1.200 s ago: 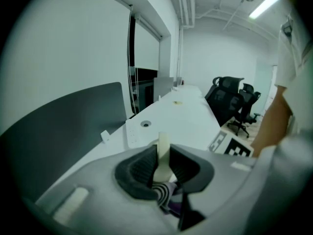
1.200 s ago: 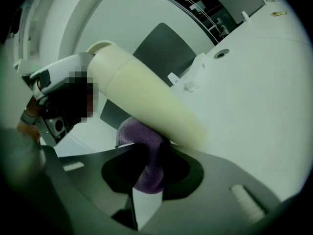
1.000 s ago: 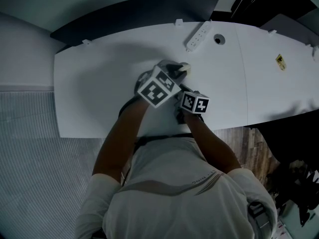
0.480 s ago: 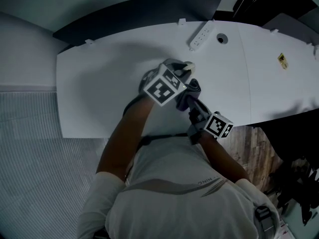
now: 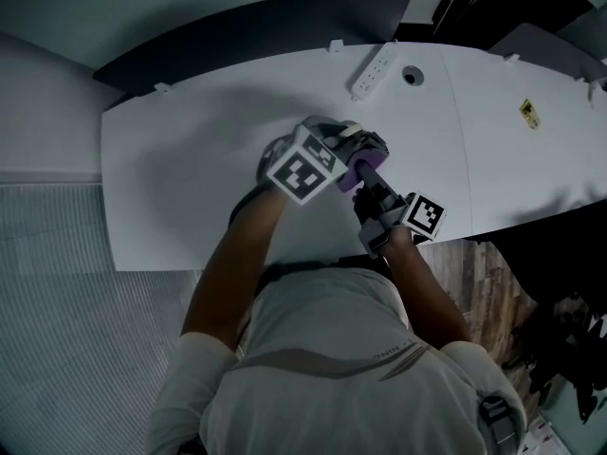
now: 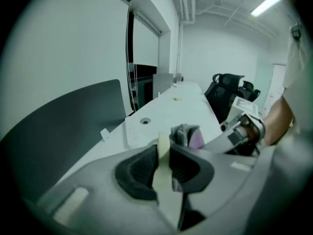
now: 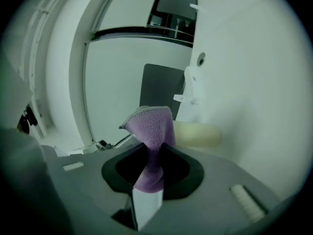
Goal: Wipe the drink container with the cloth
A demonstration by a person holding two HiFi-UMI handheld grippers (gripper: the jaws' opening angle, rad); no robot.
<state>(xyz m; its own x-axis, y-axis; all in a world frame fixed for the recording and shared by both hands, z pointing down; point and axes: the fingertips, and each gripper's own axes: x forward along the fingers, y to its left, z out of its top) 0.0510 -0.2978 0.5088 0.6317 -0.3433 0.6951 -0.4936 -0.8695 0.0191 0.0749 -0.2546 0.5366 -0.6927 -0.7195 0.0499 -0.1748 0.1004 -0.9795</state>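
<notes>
My left gripper (image 5: 340, 140) is over the middle of the white table (image 5: 190, 169), shut on a cream drink container (image 5: 351, 128). In the left gripper view the container's cream edge (image 6: 163, 155) is pinched between the dark pads of that gripper (image 6: 164, 153). My right gripper (image 5: 366, 174) is shut on a purple cloth (image 5: 366, 152). The cloth lies against the container just right of the left gripper. In the right gripper view the cloth (image 7: 151, 126) stands up out of that gripper (image 7: 151, 155), with the container (image 7: 198, 133) right behind it. Most of the container is hidden in the head view.
A white power strip (image 5: 373, 69) and a round cable hole (image 5: 411, 76) lie at the table's far edge, in front of a dark partition (image 5: 256, 27). A yellow sticker (image 5: 527, 114) is on the table's right part. Office chairs (image 6: 230, 84) stand beyond the table.
The right gripper swung out to the right and toward the table's near edge, then came back up, and the purple cloth now lies against the container. The left gripper has hardly moved.
</notes>
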